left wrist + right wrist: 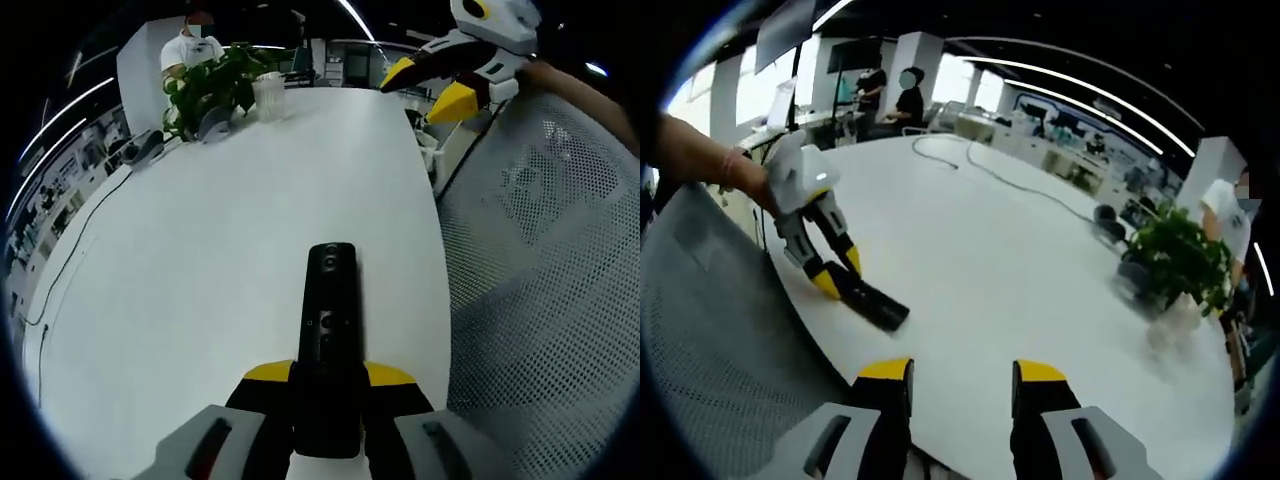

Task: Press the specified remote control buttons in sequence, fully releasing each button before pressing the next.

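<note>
A black remote control (330,320) lies lengthwise along the left gripper view, buttons up, above the white table (250,180). My left gripper (328,372) is shut on its near end. In the right gripper view that left gripper (840,273) comes in from the left in a hand and holds the remote (875,305) low over the table's edge. My right gripper (960,375) is open with nothing between its yellow-tipped fingers, well back from the remote. It also appears in the left gripper view as the right gripper (428,88), raised beyond the table's right edge.
A potted plant (210,85) and a ribbed cup (268,97) stand at the table's far end, with a person in white behind them. A thin cable (70,270) runs along the left side. A grey mesh chair back (540,280) stands beside the table's edge.
</note>
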The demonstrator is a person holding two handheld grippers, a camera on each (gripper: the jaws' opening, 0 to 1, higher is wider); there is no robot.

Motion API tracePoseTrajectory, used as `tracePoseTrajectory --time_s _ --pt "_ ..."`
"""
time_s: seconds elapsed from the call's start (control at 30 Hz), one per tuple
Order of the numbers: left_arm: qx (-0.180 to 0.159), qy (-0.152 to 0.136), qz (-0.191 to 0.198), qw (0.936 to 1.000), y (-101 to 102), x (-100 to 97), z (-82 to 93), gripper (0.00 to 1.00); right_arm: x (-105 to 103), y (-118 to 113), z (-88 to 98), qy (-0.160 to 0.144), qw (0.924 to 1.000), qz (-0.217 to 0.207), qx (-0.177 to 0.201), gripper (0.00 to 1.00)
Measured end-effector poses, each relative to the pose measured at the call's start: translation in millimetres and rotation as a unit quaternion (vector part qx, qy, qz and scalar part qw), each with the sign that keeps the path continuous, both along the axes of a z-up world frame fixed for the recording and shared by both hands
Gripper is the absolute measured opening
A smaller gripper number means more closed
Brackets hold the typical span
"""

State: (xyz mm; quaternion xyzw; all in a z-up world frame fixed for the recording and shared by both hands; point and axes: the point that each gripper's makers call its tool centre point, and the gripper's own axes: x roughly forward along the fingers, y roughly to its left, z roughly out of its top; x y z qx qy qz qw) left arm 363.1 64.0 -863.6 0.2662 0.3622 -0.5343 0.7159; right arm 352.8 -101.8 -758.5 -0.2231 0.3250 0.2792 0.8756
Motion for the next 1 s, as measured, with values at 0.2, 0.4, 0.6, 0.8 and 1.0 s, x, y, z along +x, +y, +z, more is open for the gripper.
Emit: tracePoseTrajectory --time_s 0.2,0.4,0.6,0.8,1.0 --pt "0.014 0.002 -0.001 0.9999 -5.0 -10.7 -0.4 0.25 -10.6 17.7 -4.7 0.052 0.9961 0.018 0.068 0.29" --pt "0.019 0.005 0.02 0.9996 -4.1 -12.7 -1.2 0.25 -19.0 26.9 -9.4 0.059 0.9955 0.056 0.048 0.29" --pt "0.021 0.005 0.028 0.9994 -4.4 -19.0 -1.2 0.24 -19.6 28.3 -8.2 0.062 0.9946 0.059 0.059 0.28" --pt "0.03 0.01 0.045 0.9985 -3.7 -20.4 -1.2 0.25 -24.6 33.3 -11.0 0.078 0.9922 0.071 0.067 0.27" --pt "0.022 0.008 0.049 0.9985 -2.9 -20.7 -1.1 0.25 -33.4 42.0 -13.1 0.111 0.9855 0.083 0.098 0.25"
